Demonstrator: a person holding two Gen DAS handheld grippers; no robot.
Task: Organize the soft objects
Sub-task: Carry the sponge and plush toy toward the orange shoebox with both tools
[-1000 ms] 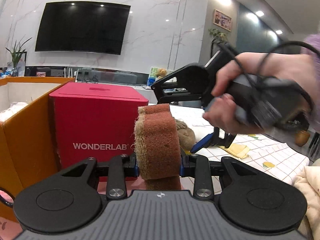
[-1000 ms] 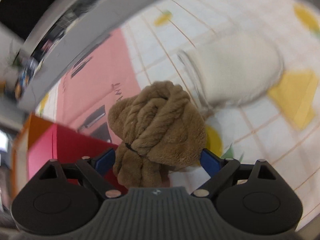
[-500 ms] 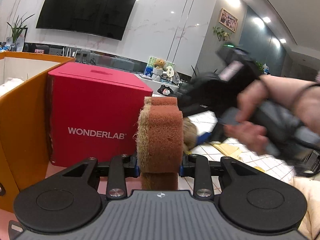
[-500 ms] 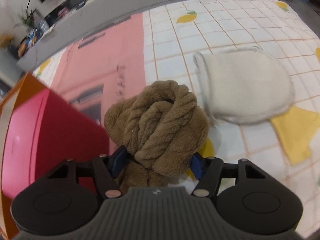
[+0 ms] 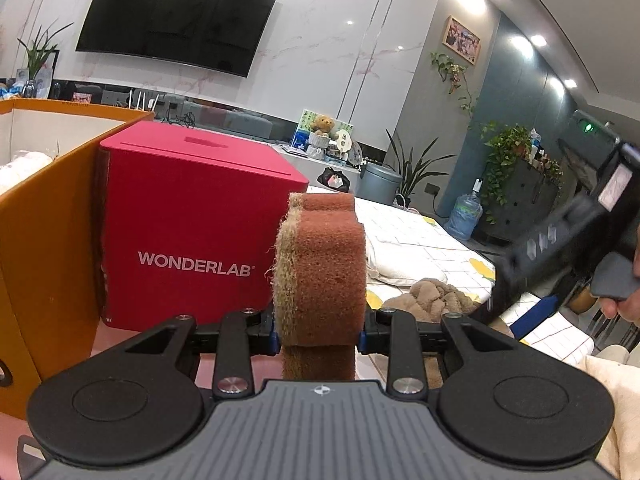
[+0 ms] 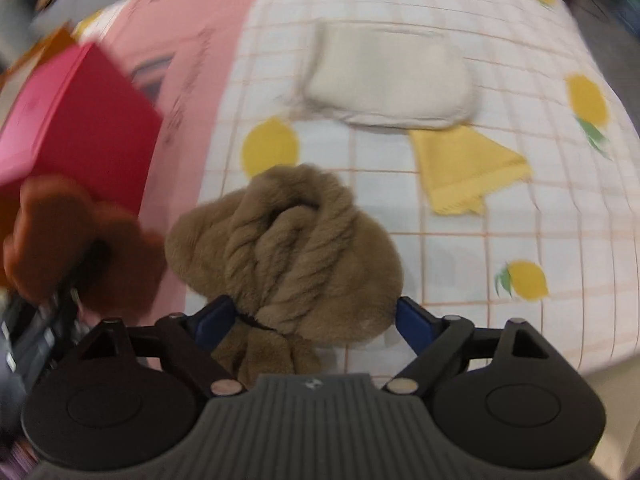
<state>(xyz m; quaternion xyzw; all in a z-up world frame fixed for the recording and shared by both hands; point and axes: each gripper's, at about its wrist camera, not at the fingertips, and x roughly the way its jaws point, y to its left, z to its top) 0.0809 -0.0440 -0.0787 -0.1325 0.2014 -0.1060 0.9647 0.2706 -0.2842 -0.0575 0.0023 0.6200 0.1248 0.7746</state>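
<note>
My left gripper is shut on a brown scouring sponge, held upright in front of a red WONDERLAB box. The right wrist view shows the same sponge at the left, blurred. A knotted tan towel bundle lies on the lemon-print tablecloth between the blue fingers of my right gripper. Those jaws are opening and their pads stand off the bundle. In the left wrist view the bundle rests on the table right of the sponge.
An orange open box stands left of the red box. A white mitt-like cloth and a yellow cloth lie farther along the table. A cream fabric is at the near right.
The right gripper squeezed the towel bundle, then spread its jaws again and swung to the right. The bundle now lies on the table. The left gripper still holds the sponge.
</note>
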